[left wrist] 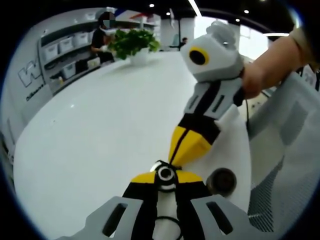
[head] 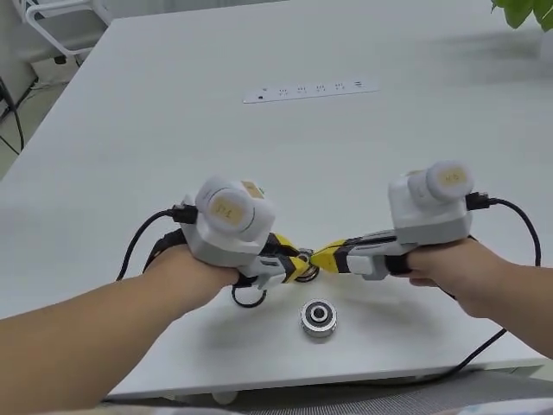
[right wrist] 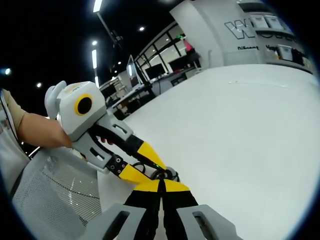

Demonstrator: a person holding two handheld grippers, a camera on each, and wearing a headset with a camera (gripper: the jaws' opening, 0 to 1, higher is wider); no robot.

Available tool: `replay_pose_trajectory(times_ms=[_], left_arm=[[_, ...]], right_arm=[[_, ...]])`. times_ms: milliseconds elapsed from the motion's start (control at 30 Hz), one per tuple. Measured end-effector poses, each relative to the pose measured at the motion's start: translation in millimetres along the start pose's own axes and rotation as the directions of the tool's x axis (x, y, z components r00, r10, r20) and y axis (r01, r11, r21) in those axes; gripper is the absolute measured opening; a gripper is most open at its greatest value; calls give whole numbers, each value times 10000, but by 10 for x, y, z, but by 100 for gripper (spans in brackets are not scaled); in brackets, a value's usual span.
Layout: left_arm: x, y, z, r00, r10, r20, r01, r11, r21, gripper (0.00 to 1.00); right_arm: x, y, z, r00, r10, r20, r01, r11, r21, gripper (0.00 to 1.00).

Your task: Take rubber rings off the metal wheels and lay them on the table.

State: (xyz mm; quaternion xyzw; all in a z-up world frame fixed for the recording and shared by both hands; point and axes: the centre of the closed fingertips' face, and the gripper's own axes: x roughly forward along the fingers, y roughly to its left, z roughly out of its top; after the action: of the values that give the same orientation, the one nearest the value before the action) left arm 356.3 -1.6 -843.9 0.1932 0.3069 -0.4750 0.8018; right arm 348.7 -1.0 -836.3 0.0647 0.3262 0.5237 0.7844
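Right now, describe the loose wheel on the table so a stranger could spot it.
On the white table, look near the front edge, just before where the left gripper and right gripper meet. The loose wheel lies flat there, a silver disc touched by nothing, unlike the held wheel between their tips or the thin black rubber ring to its left.

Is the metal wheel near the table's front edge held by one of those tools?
No, the metal wheel lies free on the table, with nothing touching it.
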Motion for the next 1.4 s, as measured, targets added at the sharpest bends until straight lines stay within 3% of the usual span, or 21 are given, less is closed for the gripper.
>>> replay_pose_trajectory(times_ms=[67,200,600,967,1400], left_arm=[[2,-1,0,10000,5,-9,-5,10000,16,12],[2,-4,5,10000,-12,7,12,10000,27,12],[-7,-18,5,10000,-9,6,9,10000,57,13],[-5,-19,4,10000,45,14,-45,10000,89,13],[-4,-33,3,10000,23,-40,-23,10000,-41,13]], right_arm=[[18,59,24,9995,304,119,-305,9995,33,0],[24,61,51,9994,327,96,-326,9994,-92,0],[-36,158,60,9937,1011,493,-1048,9914,788,0],[-15,78,28,9986,441,291,-456,9977,503,0],[-22,68,17,9991,378,184,-385,9985,379,0]])
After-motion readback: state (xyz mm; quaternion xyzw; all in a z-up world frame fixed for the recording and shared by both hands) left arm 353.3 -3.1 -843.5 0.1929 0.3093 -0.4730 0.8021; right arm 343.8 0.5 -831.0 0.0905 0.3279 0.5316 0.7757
